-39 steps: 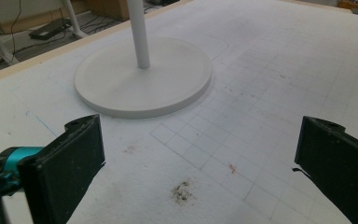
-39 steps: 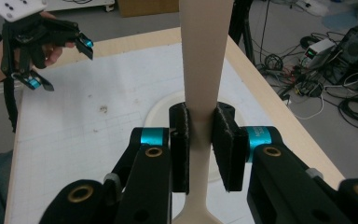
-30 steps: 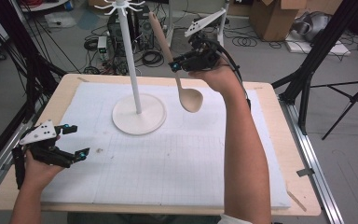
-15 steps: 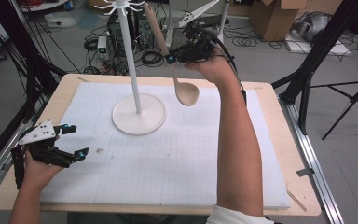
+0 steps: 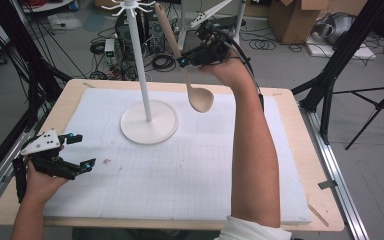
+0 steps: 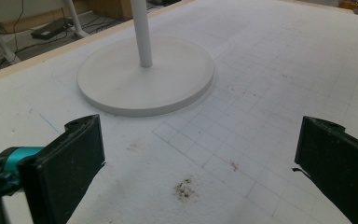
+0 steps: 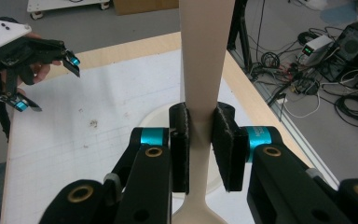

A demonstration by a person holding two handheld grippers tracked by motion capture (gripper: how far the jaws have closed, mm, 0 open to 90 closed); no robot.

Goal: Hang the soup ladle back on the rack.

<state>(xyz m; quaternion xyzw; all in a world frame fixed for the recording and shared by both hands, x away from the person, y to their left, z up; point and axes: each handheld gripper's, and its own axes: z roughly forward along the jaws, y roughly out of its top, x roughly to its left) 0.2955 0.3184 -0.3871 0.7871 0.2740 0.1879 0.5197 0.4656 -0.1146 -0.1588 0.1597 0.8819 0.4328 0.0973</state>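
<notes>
A wooden spoon [image 5: 187, 75] hangs bowl down in the air, and my right gripper [image 5: 182, 62] is shut on its handle, raised high over the far part of the table. In the right gripper view both pads clamp the spoon handle [image 7: 200, 70]. Just left of the spoon stands a white hook stand [image 5: 141, 65] on a round base [image 5: 149, 122], its hooks level with the handle's top. My left gripper [image 5: 79, 151] rests open at the table's near left, nothing between its jaws; the stand's base [image 6: 144, 79] lies ahead of it.
A white gridded foam mat [image 5: 190, 165] covers the wooden table [image 5: 320, 200]. Small brown stains [image 6: 184, 186] mark the mat near my left gripper. Cables, boxes and black tripod legs crowd the floor beyond the table.
My right gripper has lifted the spoon higher and a little away from me, closer to the stand's top. The left gripper has stayed put.
</notes>
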